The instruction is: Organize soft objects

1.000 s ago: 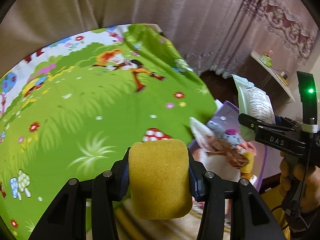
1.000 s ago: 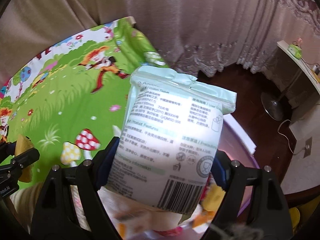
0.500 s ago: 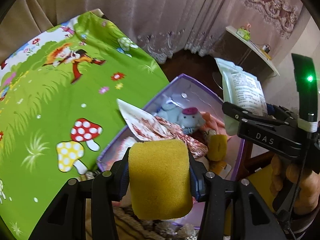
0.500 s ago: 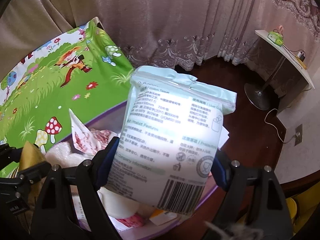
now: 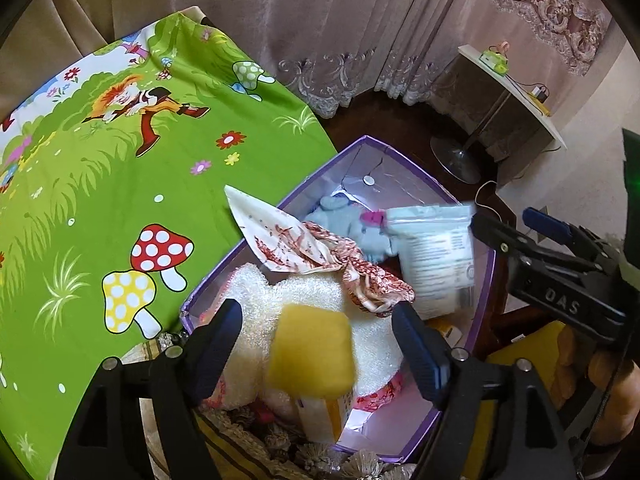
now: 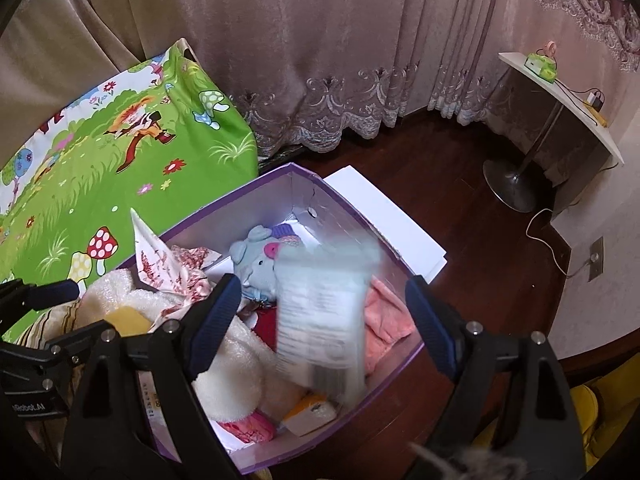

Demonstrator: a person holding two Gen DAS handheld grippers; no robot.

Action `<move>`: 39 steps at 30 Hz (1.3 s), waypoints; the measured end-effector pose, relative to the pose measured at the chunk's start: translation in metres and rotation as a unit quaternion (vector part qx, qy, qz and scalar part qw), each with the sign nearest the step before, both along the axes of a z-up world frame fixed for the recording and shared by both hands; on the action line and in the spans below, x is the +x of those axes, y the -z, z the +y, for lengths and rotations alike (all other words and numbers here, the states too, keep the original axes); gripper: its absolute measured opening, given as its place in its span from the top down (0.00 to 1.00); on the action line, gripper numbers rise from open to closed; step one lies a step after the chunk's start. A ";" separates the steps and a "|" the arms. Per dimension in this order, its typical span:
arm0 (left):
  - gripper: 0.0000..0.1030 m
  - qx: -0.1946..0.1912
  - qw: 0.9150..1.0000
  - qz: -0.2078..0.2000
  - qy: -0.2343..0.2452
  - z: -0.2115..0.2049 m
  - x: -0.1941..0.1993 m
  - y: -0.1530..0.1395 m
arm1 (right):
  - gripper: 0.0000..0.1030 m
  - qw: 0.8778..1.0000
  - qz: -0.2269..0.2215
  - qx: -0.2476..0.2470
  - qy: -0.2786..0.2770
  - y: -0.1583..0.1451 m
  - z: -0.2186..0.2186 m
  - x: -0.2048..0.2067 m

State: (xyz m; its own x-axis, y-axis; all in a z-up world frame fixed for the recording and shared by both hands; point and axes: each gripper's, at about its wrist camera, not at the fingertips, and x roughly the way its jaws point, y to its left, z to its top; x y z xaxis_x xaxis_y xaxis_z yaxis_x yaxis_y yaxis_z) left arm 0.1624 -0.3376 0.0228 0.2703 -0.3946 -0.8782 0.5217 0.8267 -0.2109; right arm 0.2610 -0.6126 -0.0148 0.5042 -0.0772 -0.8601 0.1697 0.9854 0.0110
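Jaws spread wide on both grippers, we are dropping soft things into the purple box (image 6: 362, 212).

We are holding the left gripper (image 5: 318, 342) and the right gripper (image 6: 320, 320) over the open box so their loads land inside: the yellow sponge (image 5: 312, 350) is falling, blurred, between the released left fingers onto the white fluffy toy (image 5: 256, 292), while the tissue pack (image 6: 324, 312) is tumbling free beside the grey plush (image 6: 256, 260). The box is sitting just beside the green cartoon bedsheet (image 5: 120, 184).
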 end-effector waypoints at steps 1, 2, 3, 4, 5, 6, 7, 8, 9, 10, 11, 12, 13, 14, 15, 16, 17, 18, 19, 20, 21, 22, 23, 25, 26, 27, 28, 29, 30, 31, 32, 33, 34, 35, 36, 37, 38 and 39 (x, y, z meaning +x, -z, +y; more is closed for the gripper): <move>0.24 0.001 1.000 0.001 -0.002 0.001 -0.001 0.000 | 0.15 1.000 -0.001 0.000 0.000 -0.002 0.000 -0.002; 0.24 0.001 1.000 0.002 -0.003 0.001 -0.002 -0.001 | 0.15 1.000 -0.001 -0.001 -0.001 -0.003 0.001 -0.004; 0.24 0.001 1.000 0.003 -0.004 0.002 -0.004 -0.001 | 0.15 1.000 -0.002 -0.002 -0.001 -0.004 0.001 -0.006; 0.24 -0.001 1.000 0.007 -0.004 0.004 -0.007 -0.001 | 0.15 1.000 -0.001 -0.003 -0.001 -0.006 0.001 -0.009; 0.24 -0.003 1.000 0.010 -0.005 0.005 -0.009 -0.002 | 0.15 1.000 -0.001 -0.003 0.000 -0.007 0.001 -0.012; 0.24 -0.006 1.000 0.013 -0.007 0.007 -0.013 -0.003 | 0.15 1.000 -0.001 -0.003 0.001 -0.008 0.000 -0.015; 0.24 -0.007 1.000 0.014 -0.010 0.009 -0.016 -0.004 | 0.15 1.000 -0.002 -0.003 0.002 -0.009 0.000 -0.019; 0.24 -0.008 1.000 0.014 -0.012 0.010 -0.020 -0.006 | 0.15 1.000 -0.001 -0.004 0.004 -0.011 0.001 -0.022; 0.24 -0.008 1.000 0.014 -0.014 0.012 -0.024 -0.007 | 0.15 1.000 -0.001 -0.005 0.006 -0.012 0.001 -0.027; 0.24 -0.008 1.000 0.016 -0.017 0.014 -0.029 -0.008 | 0.15 1.000 0.000 -0.005 0.007 -0.013 0.001 -0.032; 0.24 -0.010 1.000 0.017 -0.019 0.016 -0.034 -0.010 | 0.15 1.000 -0.001 -0.005 0.007 -0.015 0.000 -0.039; 0.24 -0.012 1.000 0.016 -0.019 0.017 -0.038 -0.012 | 0.15 1.000 -0.002 -0.006 0.009 -0.016 0.000 -0.044; 0.24 -0.017 1.000 0.015 -0.019 0.019 -0.045 -0.014 | 0.15 1.000 -0.004 -0.007 0.010 -0.018 0.000 -0.048; 0.24 -0.019 1.000 0.014 -0.019 0.020 -0.050 -0.016 | 0.15 1.000 -0.005 -0.007 0.011 -0.020 -0.001 -0.053; 0.22 -0.019 1.000 0.012 -0.018 0.021 -0.055 -0.017 | 0.15 1.000 -0.006 -0.007 0.014 -0.021 -0.001 -0.059; 0.19 -0.019 1.000 0.011 -0.018 0.022 -0.061 -0.019 | 0.15 1.000 -0.008 -0.008 0.020 -0.023 -0.003 -0.066; 0.18 -0.023 1.000 0.011 -0.017 0.024 -0.065 -0.020 | 0.15 1.000 -0.010 -0.009 0.022 -0.025 -0.004 -0.071; 0.17 -0.032 0.999 0.011 -0.018 0.026 -0.069 -0.021 | 0.15 1.000 -0.011 -0.011 0.024 -0.026 -0.005 -0.076; 0.15 -0.043 0.999 0.014 -0.021 0.029 -0.073 -0.022 | 0.15 1.000 -0.012 -0.014 0.025 -0.028 -0.005 -0.082; 0.14 -0.052 0.998 0.016 -0.020 0.031 -0.075 -0.022 | 0.15 0.999 -0.012 -0.016 0.025 -0.029 -0.005 -0.086; 0.10 -0.063 0.998 0.015 -0.018 0.032 -0.078 -0.023 | 0.15 0.999 -0.014 -0.018 0.026 -0.030 -0.004 -0.091; 0.05 -0.069 0.997 0.009 -0.017 0.033 -0.081 -0.024 | 0.15 0.999 -0.015 -0.019 0.029 -0.030 -0.004 -0.095; 0.03 -0.071 0.997 0.001 -0.018 0.033 -0.083 -0.026 | 0.15 0.999 -0.016 -0.020 0.030 -0.031 -0.005 -0.097; 0.00 -0.061 0.998 -0.014 -0.021 0.032 -0.087 -0.029 | 0.15 0.999 -0.018 -0.018 0.033 -0.031 -0.006 -0.101; 0.00 -0.053 0.998 -0.024 -0.021 0.031 -0.089 -0.031 | 0.15 0.999 -0.019 -0.018 0.035 -0.031 -0.006 -0.102; 0.00 -0.050 0.998 -0.029 -0.022 0.030 -0.089 -0.031 | 0.15 0.999 -0.020 -0.018 0.036 -0.031 -0.006 -0.103; 0.00 -0.049 0.998 -0.032 -0.021 0.030 -0.090 -0.032 | 0.15 0.999 -0.021 -0.018 0.036 -0.032 -0.006 -0.103; 0.00 -0.050 0.998 -0.031 -0.020 0.030 -0.089 -0.031 | 0.15 0.999 -0.021 -0.019 0.035 -0.032 -0.005 -0.103; 0.00 -0.051 0.998 -0.030 -0.020 0.031 -0.089 -0.031 | 0.15 0.999 -0.022 -0.019 0.034 -0.032 -0.005 -0.103; 0.00 -0.051 0.998 -0.029 -0.020 0.031 -0.088 -0.030 | 0.15 0.999 -0.023 -0.019 0.033 -0.033 -0.005 -0.102; 0.00 -0.051 0.998 -0.030 -0.020 0.031 -0.088 -0.030 | 0.15 0.999 -0.024 -0.020 0.033 -0.033 -0.004 -0.102; 0.00 -0.052 0.998 -0.030 -0.019 0.031 -0.088 -0.030 | 0.15 0.999 -0.025 -0.020 0.033 -0.033 -0.004 -0.102; 0.00 -0.051 0.998 -0.030 -0.020 0.031 -0.088 -0.030 | 0.15 0.999 -0.024 -0.020 0.032 -0.033 -0.004 -0.102; 0.00 -0.051 0.998 -0.031 -0.020 0.031 -0.088 -0.030 | 0.15 0.999 -0.024 -0.020 0.032 -0.033 -0.004 -0.102; 0.00 -0.050 0.998 -0.031 -0.020 0.031 -0.088 -0.029 | 0.15 0.999 -0.024 -0.020 0.032 -0.033 -0.004 -0.102; 0.00 -0.051 0.998 -0.030 -0.021 0.031 -0.088 -0.029 | 0.15 0.999 -0.024 -0.020 0.032 -0.033 -0.005 -0.102; 0.00 -0.051 0.998 -0.029 -0.021 0.031 -0.088 -0.029 | 0.15 0.999 -0.024 -0.020 0.032 -0.033 -0.005 -0.102; 0.00 -0.051 0.998 -0.029 -0.021 0.031 -0.088 -0.029 | 0.15 0.999 -0.024 -0.020 0.032 -0.033 -0.005 -0.102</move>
State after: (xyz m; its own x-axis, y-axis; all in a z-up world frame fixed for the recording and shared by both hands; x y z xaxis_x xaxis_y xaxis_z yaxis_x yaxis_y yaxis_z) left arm 0.0740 -0.3061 0.0516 0.3370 -0.4682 -0.8168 0.5001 0.8241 -0.2660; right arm 0.1590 -0.6176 0.0178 0.5376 -0.1431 -0.8310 0.2316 0.9726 -0.0177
